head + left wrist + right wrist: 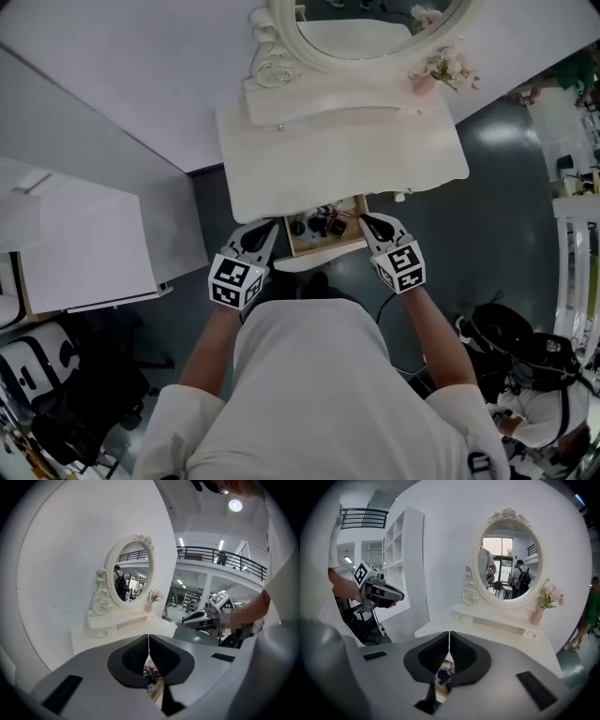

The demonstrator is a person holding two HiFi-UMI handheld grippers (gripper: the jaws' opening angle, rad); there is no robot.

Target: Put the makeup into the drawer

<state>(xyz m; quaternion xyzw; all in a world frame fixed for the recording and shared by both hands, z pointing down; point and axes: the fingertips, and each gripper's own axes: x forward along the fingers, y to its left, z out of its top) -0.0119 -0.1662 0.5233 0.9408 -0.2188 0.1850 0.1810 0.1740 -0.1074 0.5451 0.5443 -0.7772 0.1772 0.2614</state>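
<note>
Head view: at mid-frame the left gripper and right gripper flank the drawer, each with its jaws together on nothing. The drawer stands open between them and holds the makeup. Beyond it, toward the top of the frame, the table looks bare of makeup. Stowing seems done, and shutting the drawer probably remains.

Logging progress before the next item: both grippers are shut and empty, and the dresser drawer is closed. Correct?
No, the drawer is open, with makeup inside; the head view shows it. The left gripper and right gripper are shut and empty.
</note>
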